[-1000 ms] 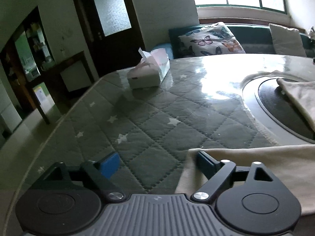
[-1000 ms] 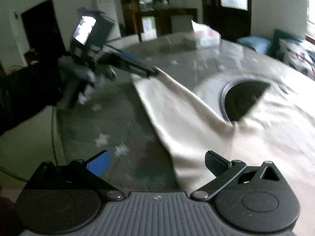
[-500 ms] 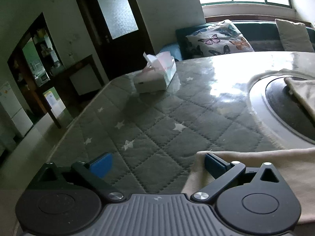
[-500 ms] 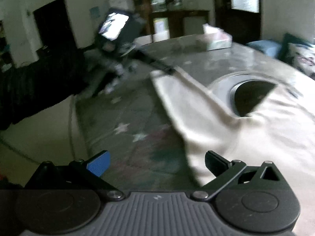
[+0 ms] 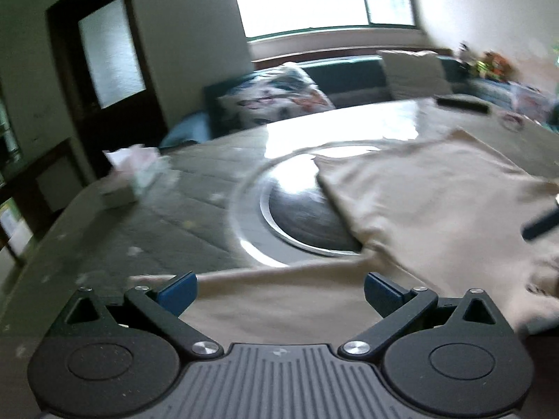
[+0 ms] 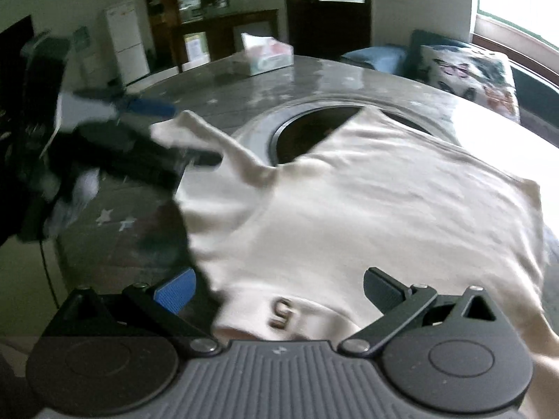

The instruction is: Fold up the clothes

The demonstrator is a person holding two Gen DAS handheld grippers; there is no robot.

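Since a second ago the left wrist view has swung from the tissue box toward the window, and the cream garment [image 5: 429,202] now fills its right half instead of showing only a near edge. Motion blur smears both views.

Left gripper [image 5: 279,288]: jaws spread wide, a band of the garment's cloth lying between and under the blue pads [image 5: 176,289], not pinched. At 3 o'clock a dark blurred finger of the right gripper pokes into this view.

Right gripper [image 6: 277,289]: jaws also spread wide, hovering over the garment's [image 6: 367,216] near edge, where a small brown mark shows at 6 o'clock. From here the left gripper [image 6: 153,132] appears at 9 o'clock, blurred, with a sleeve [image 6: 223,143] draped across its fingers; whether it grips the sleeve I cannot tell.

Cloth lies spread on the round quilted table [image 6: 237,80], partly covering the dark inset disc [image 5: 307,213]. Tissue box [image 6: 267,54] sits at 12 o'clock, a butterfly cushion [image 6: 468,70] at 2 o'clock.
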